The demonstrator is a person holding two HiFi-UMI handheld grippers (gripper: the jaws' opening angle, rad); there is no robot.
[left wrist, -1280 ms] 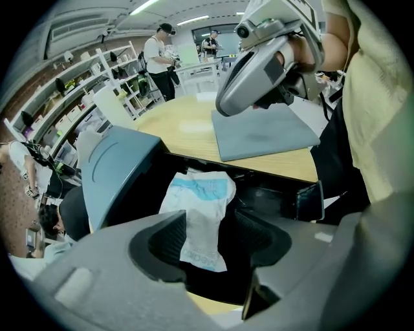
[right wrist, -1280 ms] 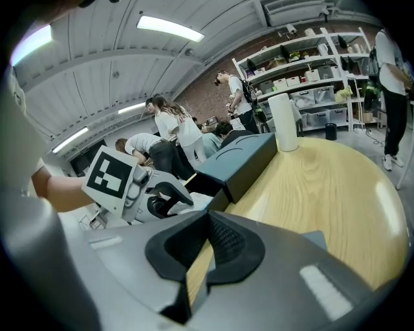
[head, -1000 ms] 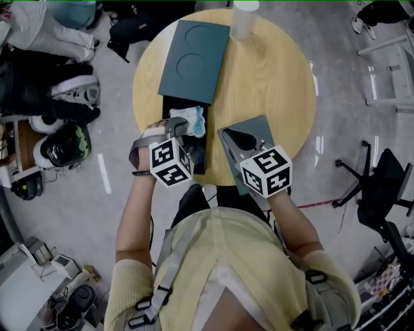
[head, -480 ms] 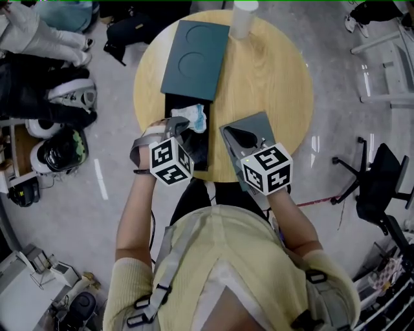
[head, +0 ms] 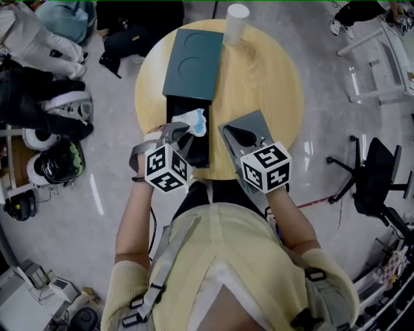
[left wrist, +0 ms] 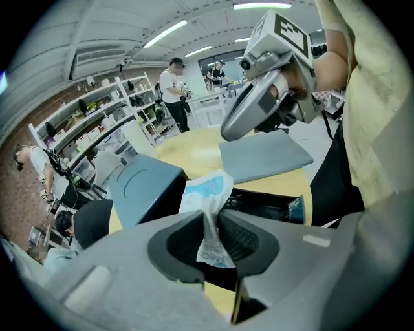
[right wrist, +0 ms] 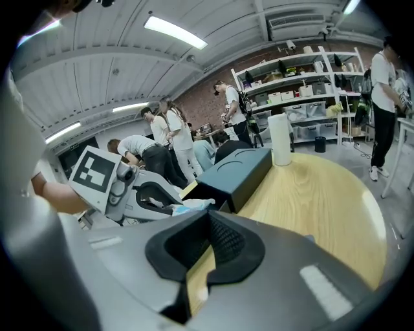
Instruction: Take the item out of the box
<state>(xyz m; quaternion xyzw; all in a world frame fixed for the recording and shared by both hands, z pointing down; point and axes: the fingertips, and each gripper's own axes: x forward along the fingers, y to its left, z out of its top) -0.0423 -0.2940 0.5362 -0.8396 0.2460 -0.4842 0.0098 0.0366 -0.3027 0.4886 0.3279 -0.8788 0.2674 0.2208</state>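
An open black box (head: 195, 147) lies on the round wooden table (head: 272, 77), its dark teal lid (head: 189, 63) resting across its far end. A crumpled white-and-blue packet (head: 193, 120) sticks up out of the box. My left gripper (head: 180, 131) reaches in from the near left. Its jaws are closing, and its pads pinch the packet (left wrist: 208, 191) at the lower end in the left gripper (left wrist: 208, 218) view. My right gripper (head: 240, 137) hovers just right of the box, jaws together with nothing between them. In the right gripper (right wrist: 206, 223) view the packet (right wrist: 189, 206) shows beside the lid (right wrist: 236, 169).
A flat grey-blue panel (left wrist: 262, 155) lies on the table under my right gripper. A white cup (head: 237, 14) stands at the table's far edge. Bags and helmets (head: 58, 145) litter the floor at left, an office chair (head: 372, 178) stands at right, and people stand by shelves (right wrist: 304, 71) behind.
My left gripper's jaws have come together on the packet over the box. The right gripper has stayed where it was.
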